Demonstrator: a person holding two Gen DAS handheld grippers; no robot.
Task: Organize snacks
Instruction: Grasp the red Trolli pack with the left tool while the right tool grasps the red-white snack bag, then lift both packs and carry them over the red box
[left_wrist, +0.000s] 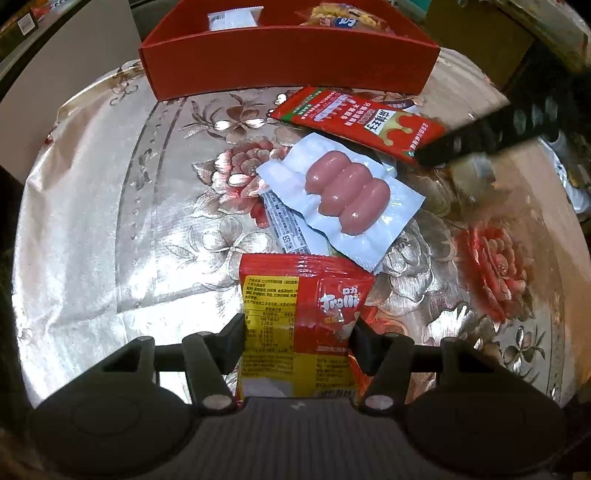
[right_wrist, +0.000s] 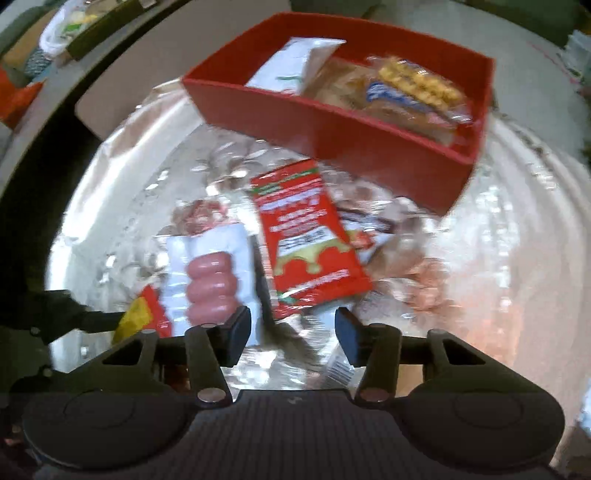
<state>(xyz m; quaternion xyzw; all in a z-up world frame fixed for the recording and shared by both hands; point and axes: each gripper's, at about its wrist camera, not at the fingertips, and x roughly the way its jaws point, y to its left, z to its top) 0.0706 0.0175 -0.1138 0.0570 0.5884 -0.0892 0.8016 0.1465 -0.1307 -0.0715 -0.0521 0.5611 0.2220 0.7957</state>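
My left gripper (left_wrist: 298, 334) is shut on a red and yellow Trolli gummy packet (left_wrist: 301, 306), held above the table. A clear sausage pack (left_wrist: 343, 195) and a red snack packet (left_wrist: 360, 120) lie on the flowered tablecloth beyond it. My right gripper (right_wrist: 293, 328) is open and empty, hovering just short of the red snack packet (right_wrist: 308, 240); the sausage pack (right_wrist: 212, 280) lies to its left. The red box (left_wrist: 288, 61) at the far side holds a white packet (left_wrist: 231, 18) and a yellow cracker packet (left_wrist: 341, 16). The box also shows in the right wrist view (right_wrist: 332, 125).
A white barcode-printed packet (left_wrist: 288, 225) lies partly under the sausage pack. The right gripper's arm (left_wrist: 517, 129) reaches in from the right. The round table edge (left_wrist: 74, 122) curves at left. Cardboard boxes (left_wrist: 480, 33) stand behind the table.
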